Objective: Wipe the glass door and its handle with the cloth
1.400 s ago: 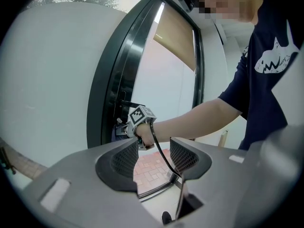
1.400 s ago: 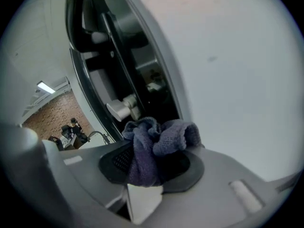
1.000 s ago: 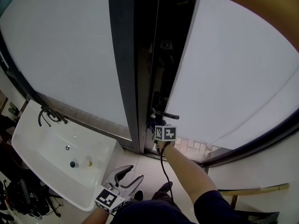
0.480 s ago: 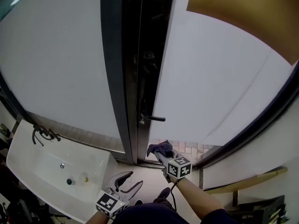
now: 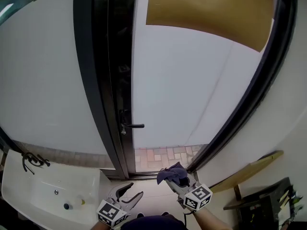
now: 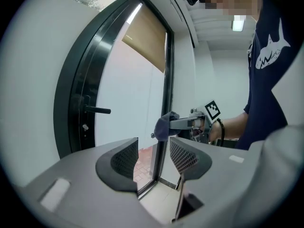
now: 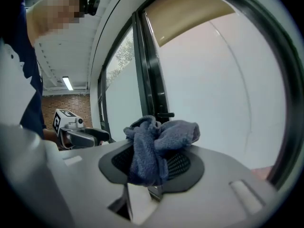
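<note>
The frosted glass door [image 5: 182, 90] stands ahead in a dark frame, its black lever handle [image 5: 132, 126] at the left edge. My right gripper [image 5: 176, 178] is low in the head view, shut on a bunched blue-grey cloth [image 5: 172, 175], well below and right of the handle. In the right gripper view the cloth [image 7: 154, 144] spills out over the jaws with the handle [image 7: 165, 114] beyond. My left gripper [image 5: 127, 194] hangs low at the left, open and holding nothing; its view shows the handle [image 6: 97, 110] and the cloth [image 6: 166, 125] in the other gripper.
A white washbasin [image 5: 29, 200] with a dark tap [image 5: 31, 159] sits at the lower left. A tan roller blind [image 5: 206, 11] covers the door's top. A wooden shelf [image 5: 254, 169] is at the right. Red brick paving [image 5: 163, 155] shows through the bottom of the glass.
My right gripper has come away from the handle, down and to the right, still holding the cloth. The head view has tilted up and to the right. The left gripper stays low.
</note>
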`<state>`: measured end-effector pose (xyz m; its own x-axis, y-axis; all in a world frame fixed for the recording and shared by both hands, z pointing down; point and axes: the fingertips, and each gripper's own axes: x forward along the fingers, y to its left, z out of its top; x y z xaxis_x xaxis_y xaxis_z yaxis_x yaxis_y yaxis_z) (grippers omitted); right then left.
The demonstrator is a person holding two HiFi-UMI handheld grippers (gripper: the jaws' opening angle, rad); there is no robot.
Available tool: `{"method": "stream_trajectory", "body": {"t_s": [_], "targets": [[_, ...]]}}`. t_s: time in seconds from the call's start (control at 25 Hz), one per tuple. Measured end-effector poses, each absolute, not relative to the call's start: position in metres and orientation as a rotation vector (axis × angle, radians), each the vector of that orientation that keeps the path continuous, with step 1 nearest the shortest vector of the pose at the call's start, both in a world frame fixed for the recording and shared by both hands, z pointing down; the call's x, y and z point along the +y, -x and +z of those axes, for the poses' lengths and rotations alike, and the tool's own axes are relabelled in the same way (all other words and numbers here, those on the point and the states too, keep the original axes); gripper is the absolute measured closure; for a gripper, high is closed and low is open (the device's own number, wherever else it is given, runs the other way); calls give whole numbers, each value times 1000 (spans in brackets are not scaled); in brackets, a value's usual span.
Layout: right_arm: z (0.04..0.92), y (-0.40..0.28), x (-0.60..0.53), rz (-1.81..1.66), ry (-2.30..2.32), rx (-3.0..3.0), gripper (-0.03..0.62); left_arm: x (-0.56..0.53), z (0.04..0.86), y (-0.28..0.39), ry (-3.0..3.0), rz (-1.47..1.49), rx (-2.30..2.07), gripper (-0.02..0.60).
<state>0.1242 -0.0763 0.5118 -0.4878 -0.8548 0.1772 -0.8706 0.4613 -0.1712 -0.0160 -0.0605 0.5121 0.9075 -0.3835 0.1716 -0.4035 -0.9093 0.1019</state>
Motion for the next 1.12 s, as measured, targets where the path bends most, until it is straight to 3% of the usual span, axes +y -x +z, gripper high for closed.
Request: {"method": "stream_trajectory", "body": {"t_s": [0.64,1.12], "targets": [[518,-161,81,270,-1495,-2597,450,71,513,-58,-2939,268,-523,377],[531,-159,166,316,-1445,-2656,450,166,525,-67,-2904,339,-527,377]]}}
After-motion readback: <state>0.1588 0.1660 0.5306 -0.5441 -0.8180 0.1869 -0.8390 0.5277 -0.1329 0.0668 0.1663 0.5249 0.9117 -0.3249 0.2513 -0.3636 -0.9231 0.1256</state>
